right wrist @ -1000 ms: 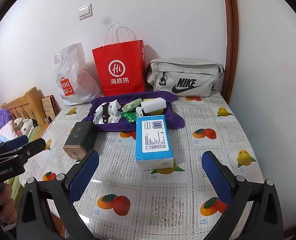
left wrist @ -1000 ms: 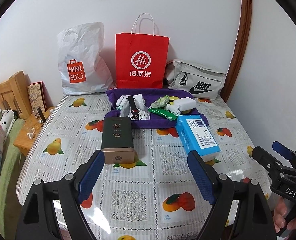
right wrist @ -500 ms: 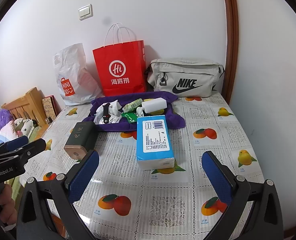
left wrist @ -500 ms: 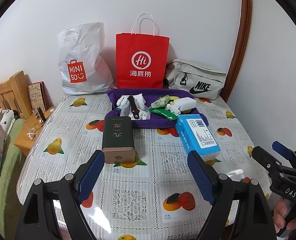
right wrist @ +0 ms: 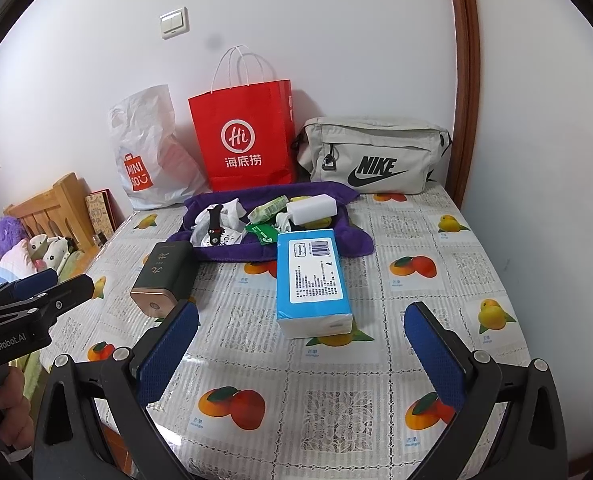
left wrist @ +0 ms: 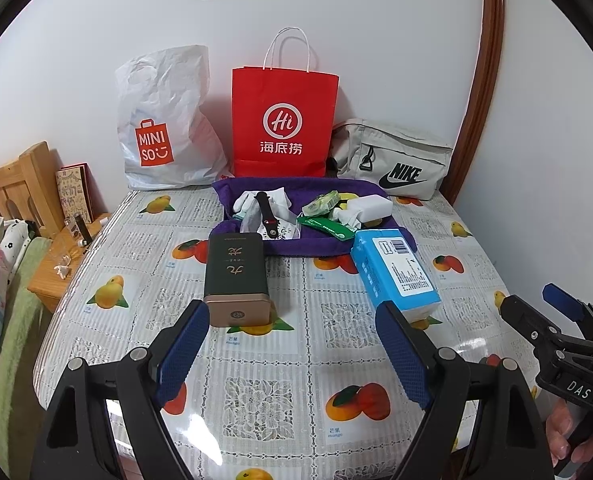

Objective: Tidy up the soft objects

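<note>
- While you hold both tools low over the near edge of the table, your left gripper has its blue pads spread wide and grips nothing; the dark green tin lies just beyond its left fingertip, not touching it.
- Along the wall, from the left, stand the white Miniso bag, the red paper bag and the grey Nike pouch (all three sit behind the cloth).
- You see the purple towel spread in front of the red bag, and the soft things lie on it: white socks with a black watch strap across them at the left, a green packet near the middle, and a white block at the right.
- To the right of the tin, the blue tissue pack lies flat on the fruit-print cover, its far end touching the towel's front edge.
- Your right gripper is also wide open and empty, and the tissue pack's near end sits between and just ahead of its fingertips, apart from both.
</note>
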